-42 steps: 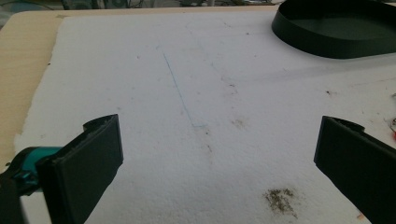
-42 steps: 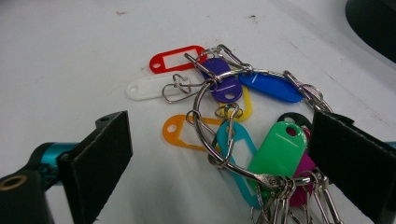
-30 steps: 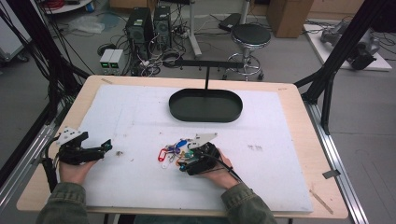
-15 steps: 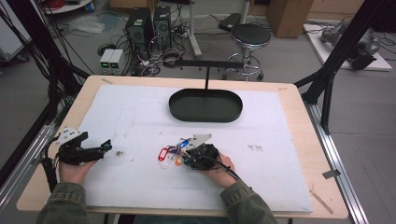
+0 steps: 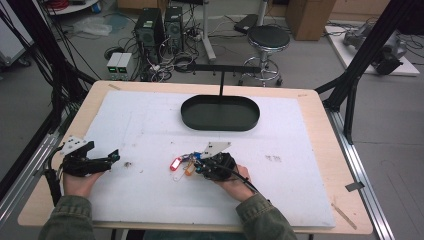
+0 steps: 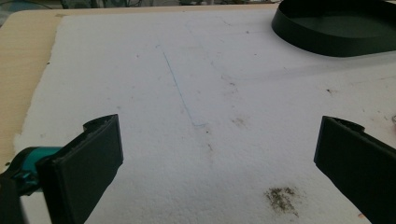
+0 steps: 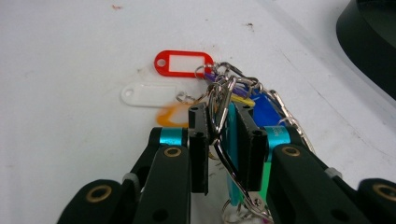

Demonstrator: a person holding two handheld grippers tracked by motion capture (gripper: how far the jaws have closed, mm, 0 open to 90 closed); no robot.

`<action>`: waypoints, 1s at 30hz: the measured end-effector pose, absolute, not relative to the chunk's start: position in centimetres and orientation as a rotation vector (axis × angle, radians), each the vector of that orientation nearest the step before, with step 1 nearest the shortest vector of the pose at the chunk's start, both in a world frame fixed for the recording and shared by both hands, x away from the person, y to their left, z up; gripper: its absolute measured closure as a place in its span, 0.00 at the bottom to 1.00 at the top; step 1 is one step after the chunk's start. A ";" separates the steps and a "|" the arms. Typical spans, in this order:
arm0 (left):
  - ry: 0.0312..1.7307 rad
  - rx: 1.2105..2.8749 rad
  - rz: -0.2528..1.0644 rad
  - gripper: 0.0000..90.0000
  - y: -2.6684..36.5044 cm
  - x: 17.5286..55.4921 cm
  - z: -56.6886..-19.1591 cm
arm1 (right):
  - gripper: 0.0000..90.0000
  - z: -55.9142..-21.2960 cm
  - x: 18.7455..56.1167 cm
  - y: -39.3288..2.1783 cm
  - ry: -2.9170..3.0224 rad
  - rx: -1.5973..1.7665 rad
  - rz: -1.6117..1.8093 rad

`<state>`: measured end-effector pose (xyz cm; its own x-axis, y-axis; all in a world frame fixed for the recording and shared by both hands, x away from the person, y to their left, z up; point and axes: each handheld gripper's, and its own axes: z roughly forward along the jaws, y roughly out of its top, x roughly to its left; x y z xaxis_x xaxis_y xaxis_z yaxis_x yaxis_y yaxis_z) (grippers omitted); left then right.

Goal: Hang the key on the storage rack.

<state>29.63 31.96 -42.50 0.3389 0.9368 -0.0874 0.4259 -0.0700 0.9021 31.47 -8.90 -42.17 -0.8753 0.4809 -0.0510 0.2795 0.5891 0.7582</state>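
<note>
The right gripper view showed the right gripper (image 7: pixel 223 147) with jaws just closed, pinching a metal carabiner (image 7: pixel 219 116) of the key bunch (image 5: pixel 186 162) on the bench (image 5: pixel 150 130). Its red tag (image 7: pixel 183 63) looked blank. The left gripper (image 6: pixel 219 172) sat spread and empty; lettering on a teal tag (image 7: pixel 232 140) stayed hidden.

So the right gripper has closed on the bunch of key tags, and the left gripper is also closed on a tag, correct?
Not quite. The left gripper is open, with bare white mat between its jaws, as the left gripper view shows. The right gripper has indeed just closed on the bunch of key tags.
</note>
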 end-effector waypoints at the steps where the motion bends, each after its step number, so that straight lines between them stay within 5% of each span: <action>1: 1.239 1.666 0.683 0.02 32.0 29.6 -42.5 | 0.86 -42.0 31.4 -8.9 2.566 0.633 1.166; 30: 1.233 1.658 0.695 0.02 32.0 29.4 -42.3 | 0.86 -36.1 33.5 -11.6 2.490 0.729 1.384</action>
<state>29.44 31.99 -42.33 0.3371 0.9378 -0.0826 0.4144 -0.0691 0.9075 33.45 -11.60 -36.14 -0.8582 0.5096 0.0615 0.3213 0.4399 0.8386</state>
